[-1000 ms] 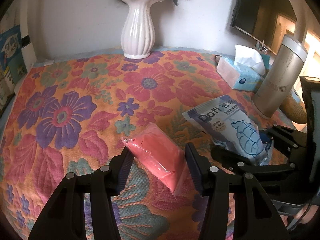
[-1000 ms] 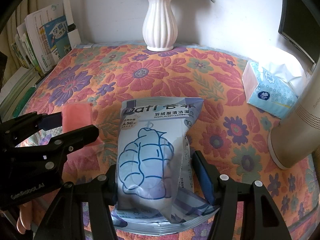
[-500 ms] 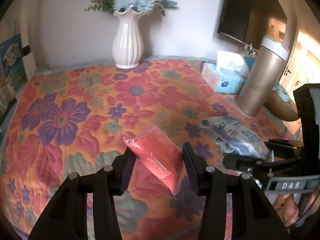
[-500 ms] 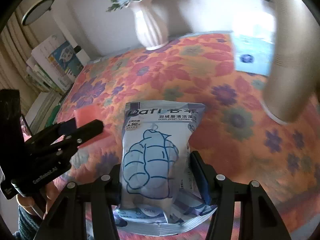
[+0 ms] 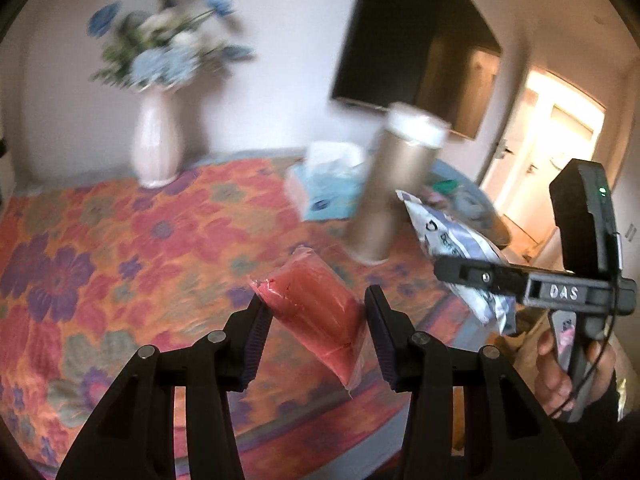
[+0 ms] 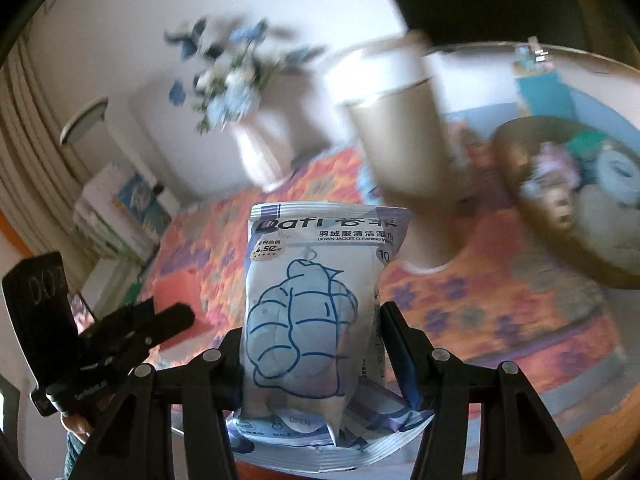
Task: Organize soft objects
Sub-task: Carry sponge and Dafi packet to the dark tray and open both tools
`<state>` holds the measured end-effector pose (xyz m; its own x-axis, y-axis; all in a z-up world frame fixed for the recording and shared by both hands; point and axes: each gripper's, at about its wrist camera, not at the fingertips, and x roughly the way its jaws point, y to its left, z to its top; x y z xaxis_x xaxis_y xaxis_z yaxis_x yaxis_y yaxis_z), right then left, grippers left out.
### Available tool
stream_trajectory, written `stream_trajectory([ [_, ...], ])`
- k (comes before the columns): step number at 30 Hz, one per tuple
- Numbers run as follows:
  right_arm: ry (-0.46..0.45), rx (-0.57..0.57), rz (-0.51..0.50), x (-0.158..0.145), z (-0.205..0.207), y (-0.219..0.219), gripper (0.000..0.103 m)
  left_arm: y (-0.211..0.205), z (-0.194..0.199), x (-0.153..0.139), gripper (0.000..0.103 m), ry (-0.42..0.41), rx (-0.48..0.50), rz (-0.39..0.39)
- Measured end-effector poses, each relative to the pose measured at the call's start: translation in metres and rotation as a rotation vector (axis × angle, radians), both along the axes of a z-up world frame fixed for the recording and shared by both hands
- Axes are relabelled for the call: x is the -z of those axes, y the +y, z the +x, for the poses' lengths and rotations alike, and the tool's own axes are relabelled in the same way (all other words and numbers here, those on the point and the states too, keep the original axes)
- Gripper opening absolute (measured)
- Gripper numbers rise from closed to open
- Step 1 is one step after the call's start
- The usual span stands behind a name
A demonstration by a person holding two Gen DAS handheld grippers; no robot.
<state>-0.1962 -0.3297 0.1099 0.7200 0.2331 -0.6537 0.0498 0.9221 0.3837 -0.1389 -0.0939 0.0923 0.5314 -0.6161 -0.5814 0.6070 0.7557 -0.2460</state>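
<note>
A red soft pack (image 5: 308,292) in clear wrap hangs above the floral tablecloth (image 5: 100,260), and my left gripper (image 5: 315,300) is shut on its sides. My right gripper (image 6: 312,324) is shut on a white-and-blue wet-wipes pack (image 6: 320,264), held upright in the air. In the left wrist view the right gripper (image 5: 480,276) is off to the right with the wipes pack (image 5: 452,236), a hand on its handle. The right wrist view shows the left gripper (image 6: 160,320) at lower left with the red pack (image 6: 176,292).
A white vase (image 5: 158,148) of blue flowers stands at the back by the wall. A tissue box (image 5: 328,188) and a tall gold cylinder (image 5: 396,188) stand to the right. Beyond the cylinder is a brown bowl (image 6: 516,152) holding several soft items. Books (image 6: 116,216) are stacked at left.
Both packs have been lifted off the cloth. Both grippers have risen and swung right, so the gold cylinder and the brown bowl now fill more of the views.
</note>
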Motion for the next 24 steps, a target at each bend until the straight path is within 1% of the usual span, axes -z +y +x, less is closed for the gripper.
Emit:
stream_trajectory([
  [2, -0.03, 0.064, -0.017, -0.009, -0.012, -0.023, 0.055, -0.014, -0.007, -0.009, 0.044, -0.019, 0.029, -0.004],
  [6, -0.085, 0.227, -0.125, -0.031, -0.033, -0.071, 0.055, -0.054, -0.019, -0.026, 0.044, -0.07, 0.097, 0.011],
  [8, -0.101, 0.287, -0.131, -0.041, -0.037, -0.099, 0.055, -0.077, -0.028, -0.031, 0.044, -0.097, 0.14, 0.023],
  [9, -0.107, 0.319, -0.125, -0.047, -0.038, -0.115, 0.055, -0.095, -0.031, -0.034, 0.044, -0.106, 0.175, 0.026],
  [11, -0.116, 0.385, -0.114, -0.058, -0.031, -0.148, 0.055, -0.127, -0.033, -0.038, 0.044, -0.116, 0.22, 0.037],
  [12, -0.118, 0.399, -0.116, -0.063, -0.027, -0.158, 0.055, -0.141, -0.031, -0.04, 0.044, -0.119, 0.229, 0.043],
  [14, -0.099, 0.421, -0.143, -0.068, -0.01, -0.182, 0.055, -0.177, -0.024, -0.043, 0.044, -0.116, 0.241, 0.043],
  [15, -0.075, 0.431, -0.155, -0.067, 0.003, -0.194, 0.055, -0.19, -0.02, -0.043, 0.044, -0.109, 0.247, 0.036],
  [17, -0.028, 0.439, -0.163, -0.063, 0.023, -0.214, 0.056, -0.223, -0.01, -0.041, 0.044, -0.093, 0.242, 0.036],
  [19, 0.015, 0.445, -0.169, -0.057, 0.04, -0.232, 0.056, -0.248, -0.004, -0.039, 0.044, -0.096, 0.238, 0.043],
  [20, 0.037, 0.443, -0.163, -0.053, 0.05, -0.241, 0.056, -0.259, -0.001, -0.039, 0.044, -0.114, 0.224, 0.052],
  [22, 0.065, 0.427, -0.138, -0.047, 0.067, -0.254, 0.056, -0.283, 0.008, -0.04, 0.044, -0.188, 0.149, 0.096],
  [24, 0.088, 0.41, -0.111, -0.041, 0.083, -0.262, 0.056, -0.3, 0.022, -0.038, 0.044, -0.209, 0.09, 0.121],
])
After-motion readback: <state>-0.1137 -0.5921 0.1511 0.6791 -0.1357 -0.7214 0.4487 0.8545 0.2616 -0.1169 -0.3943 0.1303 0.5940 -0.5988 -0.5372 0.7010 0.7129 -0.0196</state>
